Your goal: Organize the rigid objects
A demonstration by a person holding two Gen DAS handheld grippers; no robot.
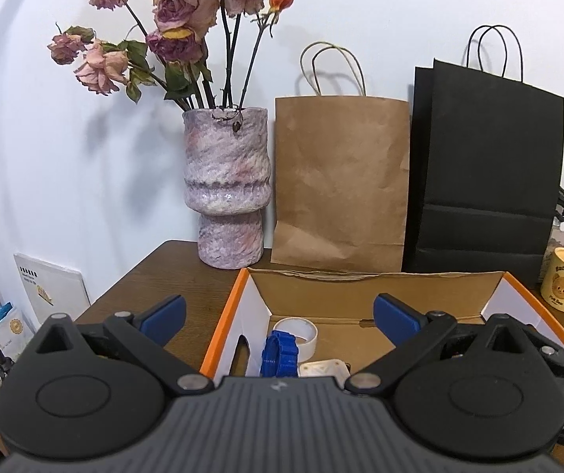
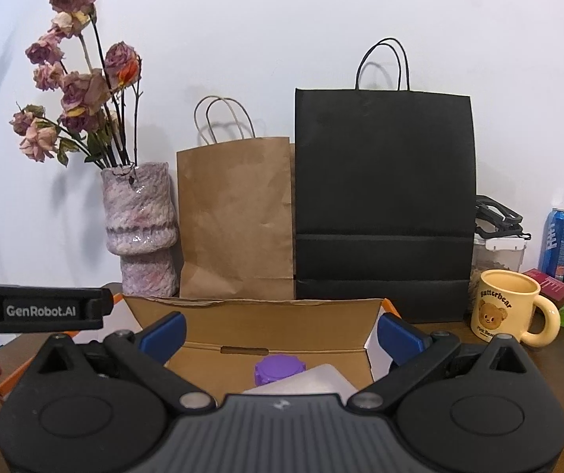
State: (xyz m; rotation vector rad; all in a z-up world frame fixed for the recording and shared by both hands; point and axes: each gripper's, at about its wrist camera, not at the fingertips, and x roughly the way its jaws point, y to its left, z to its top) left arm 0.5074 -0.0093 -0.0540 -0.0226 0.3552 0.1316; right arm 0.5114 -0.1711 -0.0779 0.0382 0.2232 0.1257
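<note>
Both grippers hang above the near edge of an open cardboard box (image 1: 361, 287) with orange-trimmed flaps, and both are spread wide with nothing between their blue pads. In the left wrist view the left gripper (image 1: 280, 311) looks straight down its fingers at three things on the box floor: a roll of white tape (image 1: 299, 333) at twelve o'clock, a blue ridged part (image 1: 280, 354) just nearer and a touch toward eleven, standing on edge and overlapping the roll from this view, and a small white block (image 1: 325, 368) at about one o'clock, close under the gripper body. In the right wrist view the right gripper (image 2: 280, 333) faces a purple knurled cap (image 2: 280, 368) dead ahead at twelve, with a pale flat slab (image 2: 305, 384) overlapping it at the near side toward one o'clock — its near end is hidden by the gripper, so its long axis cannot be told. The left gripper's arm crosses at nine o'clock in that view. Beyond the box stand a vase of dried roses (image 1: 226, 189), a brown paper bag (image 1: 341, 181) and a black paper bag (image 1: 483, 173); a yellow bear mug (image 2: 507, 307) sits at two o'clock from the right gripper, outside the box. Judging by these positions, each gripper is nearer its own cluster, and the blue part's upright stance suggests a pinch across its flat faces would suit the left.
</note>
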